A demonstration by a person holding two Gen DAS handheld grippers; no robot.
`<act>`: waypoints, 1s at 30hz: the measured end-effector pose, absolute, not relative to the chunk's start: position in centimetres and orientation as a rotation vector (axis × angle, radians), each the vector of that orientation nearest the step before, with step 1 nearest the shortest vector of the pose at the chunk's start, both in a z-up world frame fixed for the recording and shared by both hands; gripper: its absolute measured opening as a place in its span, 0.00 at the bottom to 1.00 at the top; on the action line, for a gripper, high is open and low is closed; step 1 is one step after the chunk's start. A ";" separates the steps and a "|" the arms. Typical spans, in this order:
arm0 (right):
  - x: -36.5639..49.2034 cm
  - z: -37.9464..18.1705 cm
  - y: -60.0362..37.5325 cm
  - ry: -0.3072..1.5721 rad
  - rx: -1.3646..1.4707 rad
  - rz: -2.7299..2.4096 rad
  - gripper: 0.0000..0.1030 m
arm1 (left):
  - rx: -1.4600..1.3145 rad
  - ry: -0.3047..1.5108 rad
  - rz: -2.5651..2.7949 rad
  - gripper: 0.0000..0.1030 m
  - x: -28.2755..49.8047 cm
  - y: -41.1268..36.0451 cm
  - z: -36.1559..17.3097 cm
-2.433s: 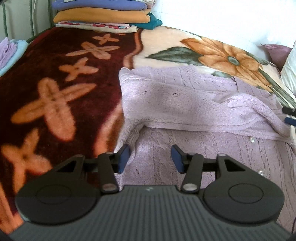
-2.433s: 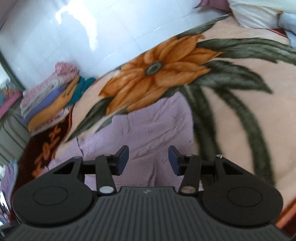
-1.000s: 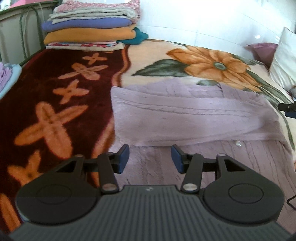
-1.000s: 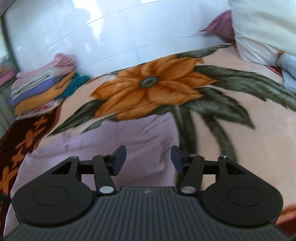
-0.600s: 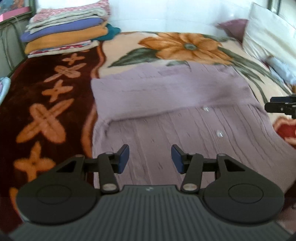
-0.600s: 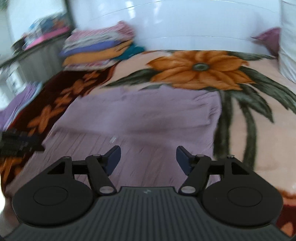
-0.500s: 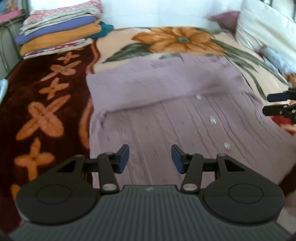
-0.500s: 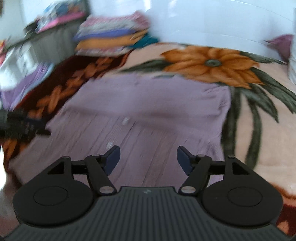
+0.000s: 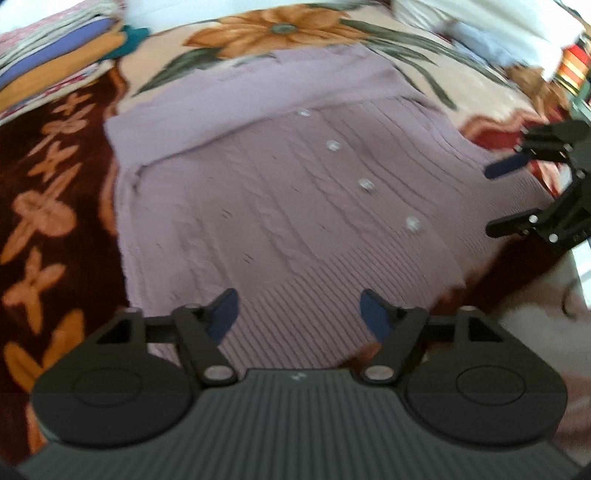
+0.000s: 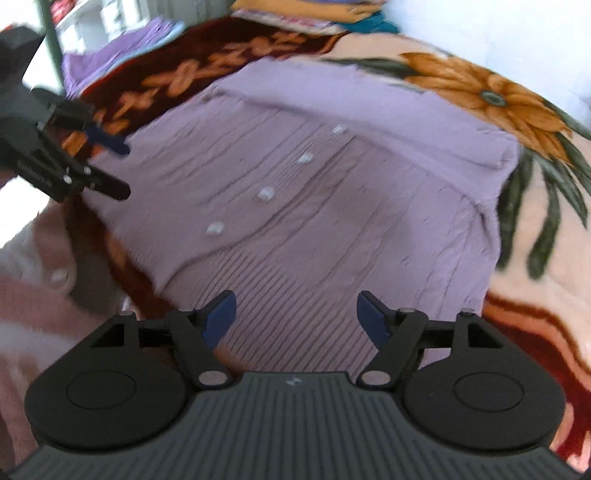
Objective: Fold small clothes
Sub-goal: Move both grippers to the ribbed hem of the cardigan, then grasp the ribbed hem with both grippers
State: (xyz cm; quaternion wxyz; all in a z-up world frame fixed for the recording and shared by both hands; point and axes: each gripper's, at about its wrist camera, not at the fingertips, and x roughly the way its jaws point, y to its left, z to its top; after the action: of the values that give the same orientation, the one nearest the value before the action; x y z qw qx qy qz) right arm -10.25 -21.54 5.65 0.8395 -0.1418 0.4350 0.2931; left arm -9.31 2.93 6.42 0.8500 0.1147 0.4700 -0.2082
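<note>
A lilac knitted cardigan [image 9: 280, 199] with a row of clear buttons lies flat on the bed, its far part folded over. My left gripper [image 9: 299, 314] hovers above the ribbed hem at the near left, jaws opening, nothing between them. In the right wrist view the same cardigan [image 10: 332, 192] fills the middle. Over its hem my right gripper [image 10: 295, 314] also has its jaws opening and empty. Each gripper shows in the other's view: the right gripper [image 9: 517, 199] at the cardigan's right edge, the left gripper [image 10: 107, 166] at its left edge.
A plush blanket [image 9: 48, 206] with orange flowers and crosses covers the bed. A stack of folded clothes [image 9: 55, 70] sits at the far left corner. Pillows [image 9: 480, 26] lie at the far right. A pink sleeve [image 10: 33, 288] shows at the near left.
Both grippers have drawn back from the folded far part to the cardigan's near hem. Both sets of jaws stand wider than before. The views have rolled.
</note>
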 end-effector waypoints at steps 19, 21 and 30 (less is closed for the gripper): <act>-10.9 4.3 -20.9 0.920 -0.408 0.596 0.80 | 0.382 0.965 -0.457 0.80 -10.4 0.4 4.5; -10.5 4.5 -21.2 0.911 -0.382 0.569 0.80 | 0.361 0.968 -0.450 0.80 -10.1 0.8 4.3; -9.4 3.7 -21.7 0.879 -0.289 0.470 0.80 | 0.288 0.948 -0.341 0.79 -8.6 2.0 3.9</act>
State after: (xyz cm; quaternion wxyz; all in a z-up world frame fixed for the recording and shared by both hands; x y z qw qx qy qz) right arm -9.37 -21.70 3.66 0.8684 -0.1382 0.4198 0.2248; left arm -8.58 1.96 3.92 0.8660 0.1374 0.4524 -0.1630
